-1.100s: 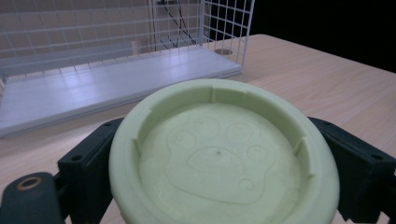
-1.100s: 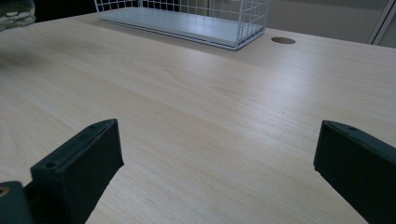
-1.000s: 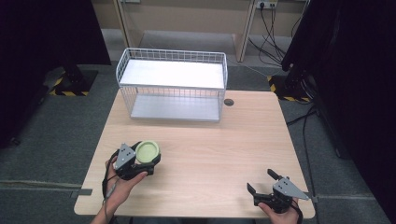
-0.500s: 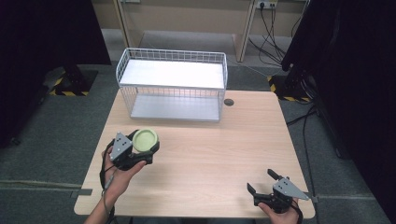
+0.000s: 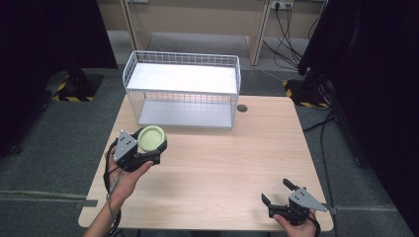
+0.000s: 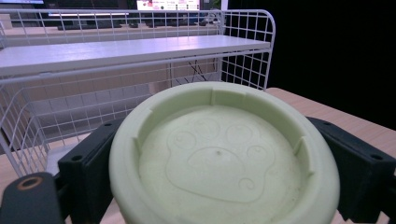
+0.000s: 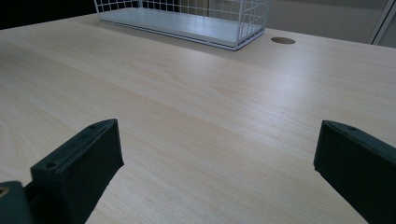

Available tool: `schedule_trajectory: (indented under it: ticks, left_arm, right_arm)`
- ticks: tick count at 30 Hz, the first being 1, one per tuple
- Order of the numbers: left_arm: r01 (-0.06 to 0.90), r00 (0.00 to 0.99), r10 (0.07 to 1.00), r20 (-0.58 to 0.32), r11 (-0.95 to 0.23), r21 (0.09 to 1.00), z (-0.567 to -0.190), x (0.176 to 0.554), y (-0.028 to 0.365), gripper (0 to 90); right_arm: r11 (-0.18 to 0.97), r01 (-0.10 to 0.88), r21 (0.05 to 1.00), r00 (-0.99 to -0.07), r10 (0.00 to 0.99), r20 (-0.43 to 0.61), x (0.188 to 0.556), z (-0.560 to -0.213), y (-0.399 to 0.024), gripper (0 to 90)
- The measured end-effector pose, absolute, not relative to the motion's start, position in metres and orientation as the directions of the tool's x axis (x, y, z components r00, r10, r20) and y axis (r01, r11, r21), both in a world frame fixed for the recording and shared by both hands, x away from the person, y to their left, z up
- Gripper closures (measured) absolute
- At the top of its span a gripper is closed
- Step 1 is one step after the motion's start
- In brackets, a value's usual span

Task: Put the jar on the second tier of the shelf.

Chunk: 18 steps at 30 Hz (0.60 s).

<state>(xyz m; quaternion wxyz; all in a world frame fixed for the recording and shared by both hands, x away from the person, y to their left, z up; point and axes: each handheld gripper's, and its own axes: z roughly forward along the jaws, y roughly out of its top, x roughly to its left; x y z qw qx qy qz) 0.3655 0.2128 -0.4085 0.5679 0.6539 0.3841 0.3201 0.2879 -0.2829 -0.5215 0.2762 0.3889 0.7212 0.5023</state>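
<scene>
My left gripper (image 5: 148, 148) had its jaws clamped on either side of the pale green round dish (image 5: 150, 138), which was lifted off the wooden table (image 5: 222, 158) near its left edge, just in front of the white wire rack (image 5: 183, 94). In the left gripper view the dish (image 6: 224, 158) faced me bottom up, a paw print pressed into its base, with the rack's shelf (image 6: 116, 51) close behind it. My right gripper (image 5: 281, 192) sat low at the table's near right corner, well apart from the dish, its jaws spread wide with nothing between them but bare wood
</scene>
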Motion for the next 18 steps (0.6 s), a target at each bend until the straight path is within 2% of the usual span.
schedule_trajectory:
  ticks: [18]
  left_arm:
    - [0.094,0.475,0.88,-0.007,-0.042,0.995,-0.381,0.38,0.212,11.2]
  right_arm:
    - [0.195,0.281,0.94,-0.546,0.838,-0.011,0.288,-0.521,-0.283,1.5]
